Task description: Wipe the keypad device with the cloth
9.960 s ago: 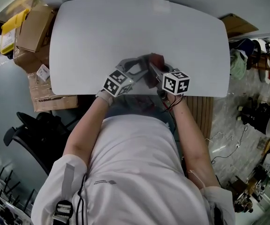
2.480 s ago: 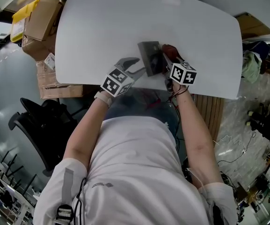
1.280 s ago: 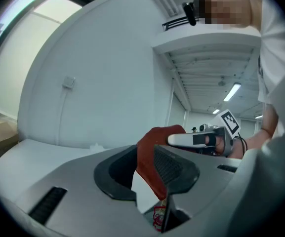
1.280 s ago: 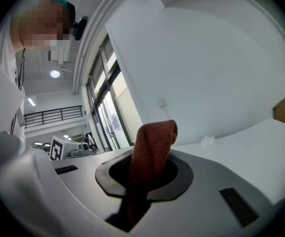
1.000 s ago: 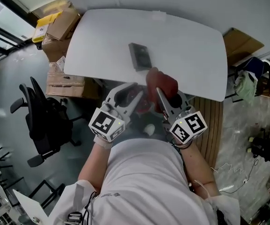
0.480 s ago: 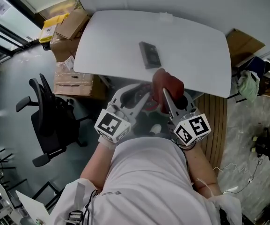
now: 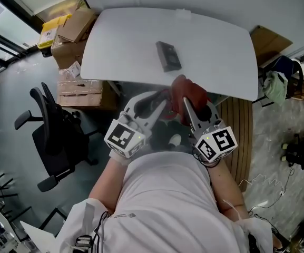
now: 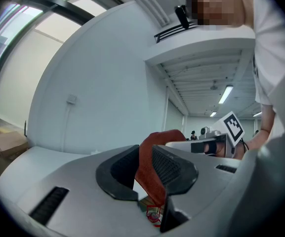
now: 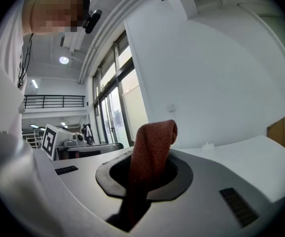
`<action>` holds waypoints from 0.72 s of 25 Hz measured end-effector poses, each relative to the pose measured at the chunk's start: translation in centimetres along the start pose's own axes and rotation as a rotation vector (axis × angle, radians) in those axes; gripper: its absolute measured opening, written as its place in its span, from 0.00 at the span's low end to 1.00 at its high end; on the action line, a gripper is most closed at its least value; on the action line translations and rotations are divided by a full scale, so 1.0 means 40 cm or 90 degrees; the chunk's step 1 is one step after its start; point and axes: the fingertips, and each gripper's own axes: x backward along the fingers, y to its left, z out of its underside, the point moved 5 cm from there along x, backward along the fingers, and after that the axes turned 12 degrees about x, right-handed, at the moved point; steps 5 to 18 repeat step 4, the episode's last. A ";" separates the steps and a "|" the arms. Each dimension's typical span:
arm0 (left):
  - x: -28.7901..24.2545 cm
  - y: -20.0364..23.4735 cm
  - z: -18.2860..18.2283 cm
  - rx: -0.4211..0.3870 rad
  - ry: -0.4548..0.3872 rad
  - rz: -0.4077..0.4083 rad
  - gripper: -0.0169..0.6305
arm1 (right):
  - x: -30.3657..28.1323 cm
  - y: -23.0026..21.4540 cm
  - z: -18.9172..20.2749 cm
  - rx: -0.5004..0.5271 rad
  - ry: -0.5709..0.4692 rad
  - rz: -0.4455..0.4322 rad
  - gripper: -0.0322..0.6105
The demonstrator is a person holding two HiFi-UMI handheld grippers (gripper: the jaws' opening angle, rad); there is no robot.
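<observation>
Head view: dark rectangular keypad device (image 7: 168, 56) mid white rounded table (image 7: 215, 41); rust-red woven cloth (image 7: 189, 91) beyond table's near edge.
Left gripper view: left gripper (image 8: 143, 166) jaws just closing, seemingly pinching cloth.
Right gripper view: right gripper (image 9: 144, 174) clamped on cloth.
Cloth soft, limp; grip bunched fold.

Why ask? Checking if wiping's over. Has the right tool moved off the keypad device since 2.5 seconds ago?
Yes. The right tool, shut on the cloth, has pulled back from the keypad device past the table's near edge, toward the person.
</observation>
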 end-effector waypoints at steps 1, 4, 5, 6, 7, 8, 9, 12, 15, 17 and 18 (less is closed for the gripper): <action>0.003 0.003 -0.002 0.001 -0.003 0.002 0.16 | -0.001 0.006 0.001 0.003 0.001 0.000 0.13; 0.013 0.008 -0.004 -0.003 -0.005 0.006 0.15 | -0.004 0.022 0.006 0.011 0.001 0.001 0.13; 0.013 0.008 -0.004 -0.003 -0.005 0.006 0.15 | -0.004 0.022 0.006 0.011 0.001 0.001 0.13; 0.013 0.008 -0.004 -0.003 -0.005 0.006 0.15 | -0.004 0.022 0.006 0.011 0.001 0.001 0.13; 0.013 0.008 -0.004 -0.003 -0.005 0.006 0.15 | -0.004 0.022 0.006 0.011 0.001 0.001 0.13; 0.013 0.008 -0.004 -0.003 -0.005 0.006 0.15 | -0.004 0.022 0.006 0.011 0.001 0.001 0.13; 0.013 0.008 -0.004 -0.003 -0.005 0.006 0.15 | -0.004 0.022 0.006 0.011 0.001 0.001 0.13; 0.013 0.008 -0.004 -0.003 -0.005 0.006 0.15 | -0.004 0.022 0.006 0.011 0.001 0.001 0.13; 0.013 0.008 -0.004 -0.003 -0.005 0.006 0.15 | -0.004 0.022 0.006 0.011 0.001 0.001 0.13; 0.013 0.008 -0.004 -0.003 -0.005 0.006 0.15 | -0.004 0.022 0.006 0.011 0.001 0.001 0.13; 0.013 0.008 -0.004 -0.003 -0.005 0.006 0.15 | -0.004 0.022 0.006 0.011 0.001 0.001 0.13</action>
